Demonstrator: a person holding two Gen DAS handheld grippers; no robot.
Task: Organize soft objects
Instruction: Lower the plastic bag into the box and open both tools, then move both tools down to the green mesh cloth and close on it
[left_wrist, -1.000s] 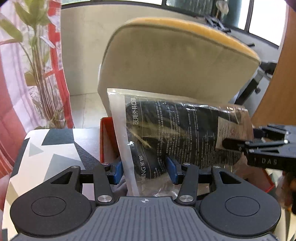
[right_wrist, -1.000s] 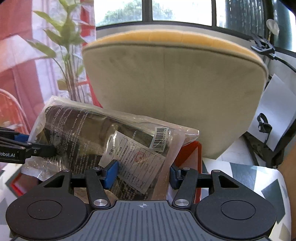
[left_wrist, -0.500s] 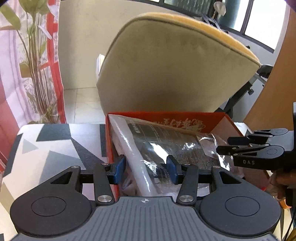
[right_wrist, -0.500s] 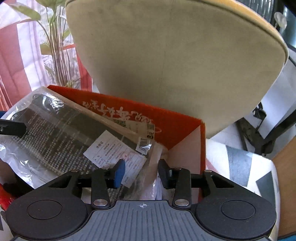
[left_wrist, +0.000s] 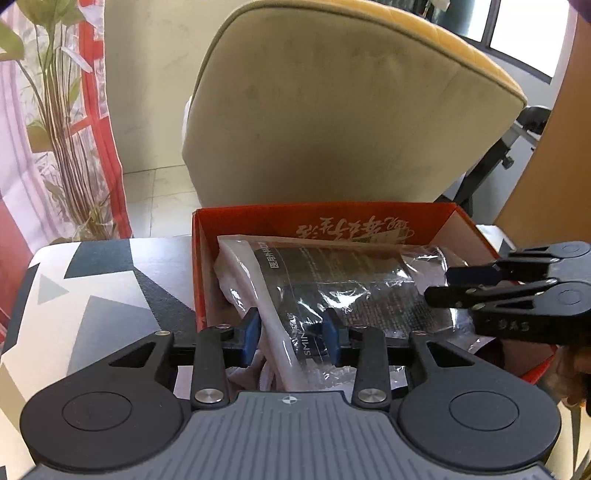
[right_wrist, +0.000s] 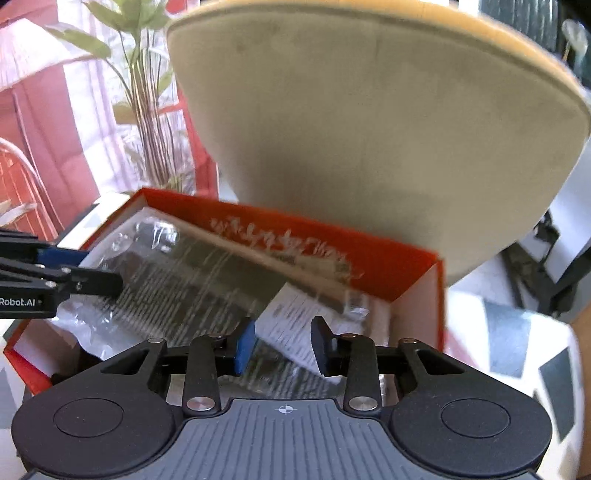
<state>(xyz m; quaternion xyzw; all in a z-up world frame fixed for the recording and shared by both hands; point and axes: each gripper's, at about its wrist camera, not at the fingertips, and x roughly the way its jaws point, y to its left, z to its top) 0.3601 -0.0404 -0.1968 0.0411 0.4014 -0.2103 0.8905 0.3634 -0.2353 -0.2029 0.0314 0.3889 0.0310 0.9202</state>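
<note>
Fingers of left gripper (left_wrist: 291, 334) and right gripper (right_wrist: 282, 345) have just been closing and are seen clenched on the plastic packet (left_wrist: 343, 284); packet, held upright a second ago, is now lowered into the red box (left_wrist: 369, 218) on the patterned surface (left_wrist: 92, 295); release judged next

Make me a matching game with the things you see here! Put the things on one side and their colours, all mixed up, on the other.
Things:
1. box
2. chair back
3. gripper pads
4. plant leaves

Colours:
A. blue
B. green
C. red-orange
D. beige

Pairs: 1-C, 2-D, 3-A, 4-B
</note>
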